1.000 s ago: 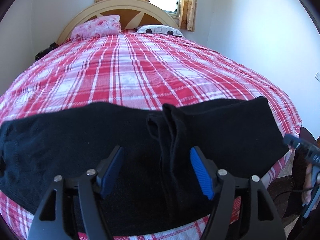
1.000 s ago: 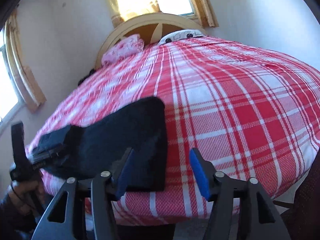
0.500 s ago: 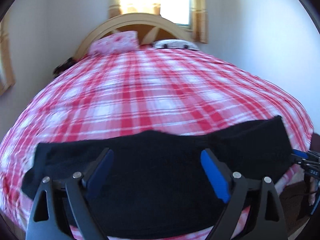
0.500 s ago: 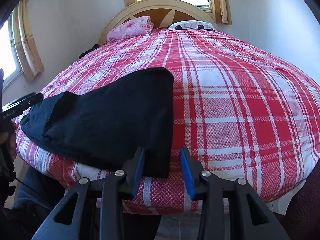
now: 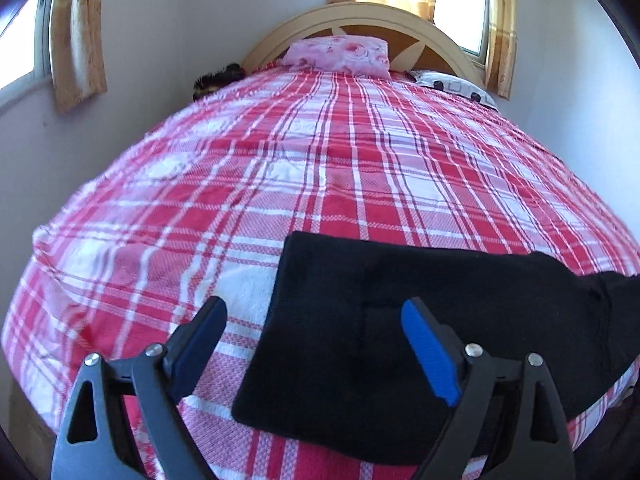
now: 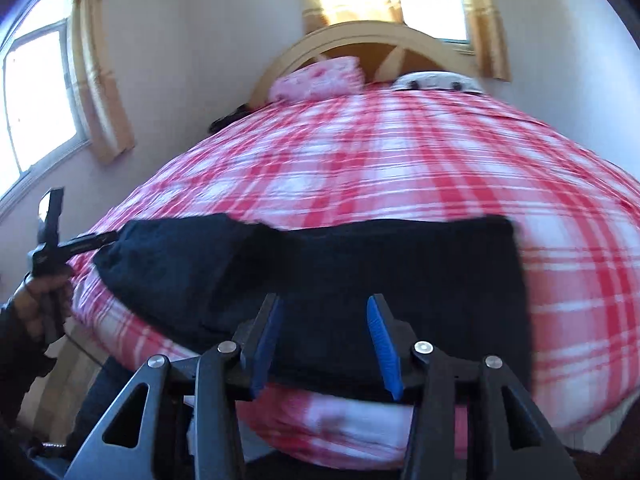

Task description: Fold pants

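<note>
The black pants (image 5: 384,320) lie folded lengthwise along the near edge of the red plaid bed (image 5: 320,184). My left gripper (image 5: 314,330) is open and empty, hovering over the pants' left end, one finger over bare bedspread. In the right wrist view the pants (image 6: 400,276) span the bed's front edge. My right gripper (image 6: 324,332) is open and empty above their near edge. The left gripper also shows in the right wrist view (image 6: 76,244), at the pants' far left end.
A pink floral pillow (image 5: 340,54) and a white patterned pillow (image 5: 456,88) lie at the wooden headboard (image 5: 360,20). Walls flank the bed, with curtained windows (image 6: 36,96) on the left and behind. A dark item (image 5: 216,80) sits at the bed's far left corner.
The left gripper swung left to the pants' left end. The right gripper moved left over the pants' middle front edge and opened wider than half a second ago.
</note>
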The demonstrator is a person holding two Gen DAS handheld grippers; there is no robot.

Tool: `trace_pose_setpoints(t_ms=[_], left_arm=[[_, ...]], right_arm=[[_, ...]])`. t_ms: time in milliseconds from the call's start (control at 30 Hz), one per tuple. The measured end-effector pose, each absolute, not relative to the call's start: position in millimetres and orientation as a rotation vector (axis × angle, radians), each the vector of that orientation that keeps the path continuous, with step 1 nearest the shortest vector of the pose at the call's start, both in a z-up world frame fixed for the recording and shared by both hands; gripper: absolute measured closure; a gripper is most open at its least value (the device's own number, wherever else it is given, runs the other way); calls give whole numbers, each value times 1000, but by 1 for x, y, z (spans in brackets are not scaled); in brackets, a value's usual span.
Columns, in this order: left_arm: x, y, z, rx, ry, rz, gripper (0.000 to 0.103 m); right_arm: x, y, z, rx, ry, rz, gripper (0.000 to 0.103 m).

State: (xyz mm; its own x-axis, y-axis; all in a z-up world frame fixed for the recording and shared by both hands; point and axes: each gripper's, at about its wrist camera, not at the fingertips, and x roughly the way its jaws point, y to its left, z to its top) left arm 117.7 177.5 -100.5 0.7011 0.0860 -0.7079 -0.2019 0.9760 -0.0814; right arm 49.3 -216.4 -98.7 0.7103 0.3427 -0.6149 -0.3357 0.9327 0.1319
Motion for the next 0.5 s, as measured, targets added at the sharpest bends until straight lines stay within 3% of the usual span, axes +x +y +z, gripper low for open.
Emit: trace_pose_setpoints(t_ms=[267,400,500], left_arm=[[126,175,-119,-233,820,82,11],[131,173,-121,-223,845,50,3],[133,173,-122,-213,858,41,2]], right_arm=[[96,-139,-115,-112,759,395,56],[117,-129,-127,-40,807,459,56],[117,-108,-144,-129,834,479,54]])
